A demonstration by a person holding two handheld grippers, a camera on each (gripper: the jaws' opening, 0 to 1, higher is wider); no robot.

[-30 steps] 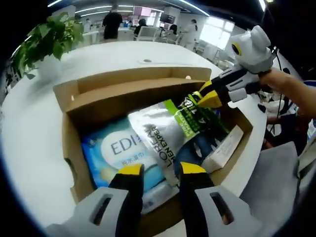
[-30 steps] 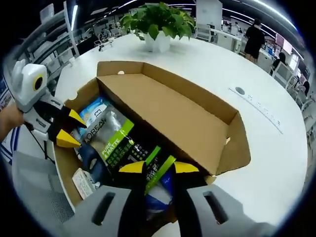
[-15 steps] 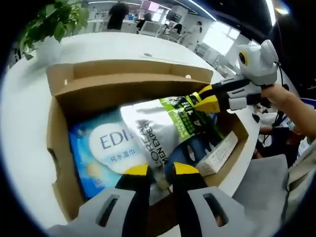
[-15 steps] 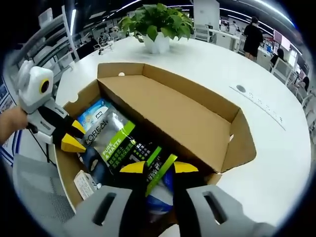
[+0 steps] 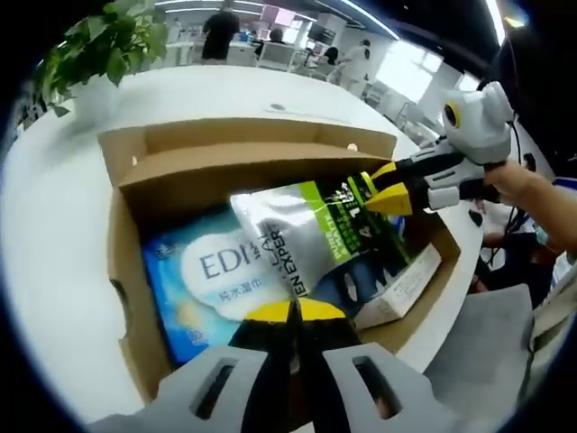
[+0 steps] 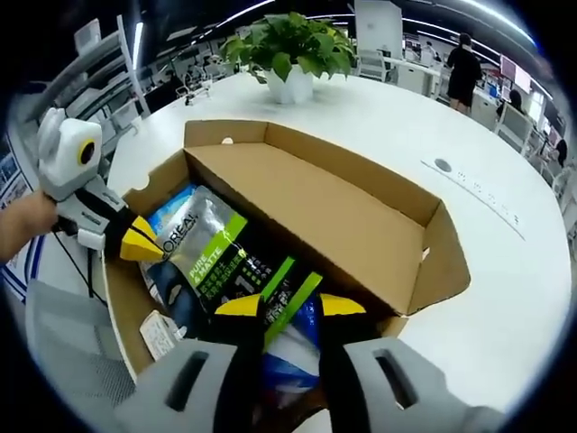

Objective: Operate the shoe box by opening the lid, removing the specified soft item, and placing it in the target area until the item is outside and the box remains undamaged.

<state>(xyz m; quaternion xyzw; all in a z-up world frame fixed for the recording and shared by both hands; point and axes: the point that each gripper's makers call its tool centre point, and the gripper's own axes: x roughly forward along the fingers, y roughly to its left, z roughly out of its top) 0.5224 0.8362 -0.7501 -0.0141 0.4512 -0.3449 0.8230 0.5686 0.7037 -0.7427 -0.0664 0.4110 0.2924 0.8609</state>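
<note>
An open brown cardboard shoe box (image 5: 124, 262) (image 6: 315, 200) lies on a white round table, its lid folded back. Inside, a silver, green and black soft pouch (image 5: 297, 233) (image 6: 216, 260) lies slanted over the other contents. In the left gripper view, my left gripper (image 5: 295, 312) is shut on the pouch's silver near edge. It also enters the right gripper view from the left (image 6: 144, 245), at that same silver end. My right gripper (image 6: 288, 307) is shut on the green and black end; in the left gripper view it reaches in from the right (image 5: 383, 192).
A blue wet-wipes pack (image 5: 206, 271) (image 6: 171, 203) lies under the pouch, with a small white carton (image 5: 401, 284) (image 6: 155, 332) beside it. A potted plant (image 5: 99, 54) (image 6: 288, 45) stands on the white table (image 5: 54, 225) (image 6: 505, 298). People and desks are far behind.
My left jaws have gone from open to shut at the pouch's silver edge. The right gripper keeps its hold on the other end.
</note>
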